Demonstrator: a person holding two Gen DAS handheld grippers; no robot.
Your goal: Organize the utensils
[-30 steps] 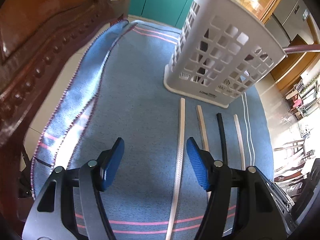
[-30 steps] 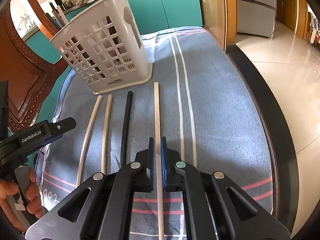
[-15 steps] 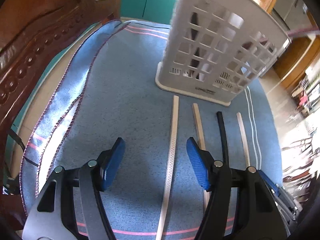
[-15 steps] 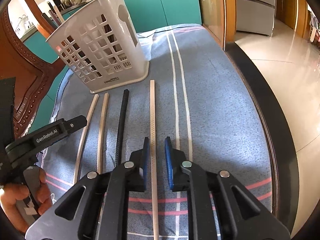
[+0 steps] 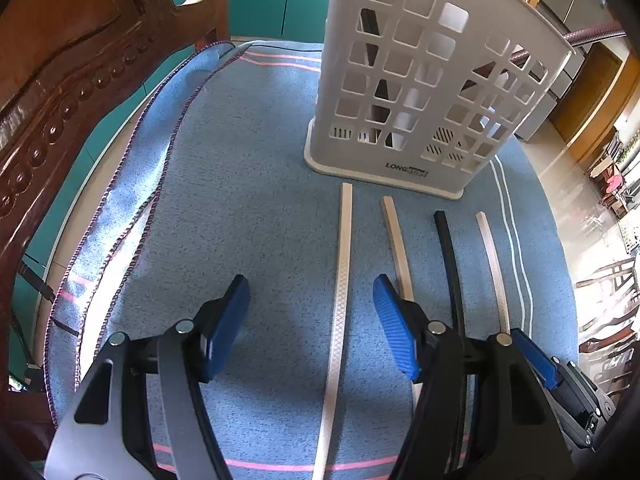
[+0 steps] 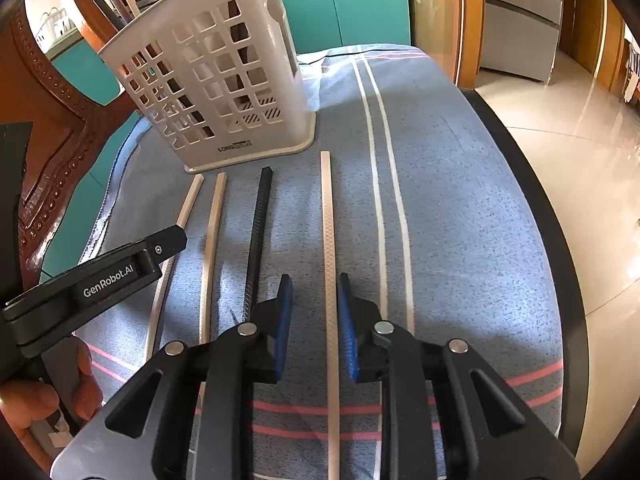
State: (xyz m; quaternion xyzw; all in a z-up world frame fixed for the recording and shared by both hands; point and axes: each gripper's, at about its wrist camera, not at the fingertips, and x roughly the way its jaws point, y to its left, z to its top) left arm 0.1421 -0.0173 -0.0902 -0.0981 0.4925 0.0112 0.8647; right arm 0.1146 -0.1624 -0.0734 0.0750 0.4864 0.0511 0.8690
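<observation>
Pale chopstick (image 6: 329,248) lies untouched between the opening right tool (image 6: 313,320).

Your left-wrist view cuts the patterned white chopstick (image 5: 338,312) at the bottom edge, and the left gripper's right finger (image 5: 394,336) hides the lower lengths of the tan chopstick (image 5: 394,236) and the black chopstick (image 5: 446,248). You can't tell what stands inside the white basket (image 5: 424,80); only dark and pale slivers show through its holes. In your right-wrist view, the left gripper's arm (image 6: 100,276) covers part of the leftmost chopstick (image 6: 190,204).
</observation>
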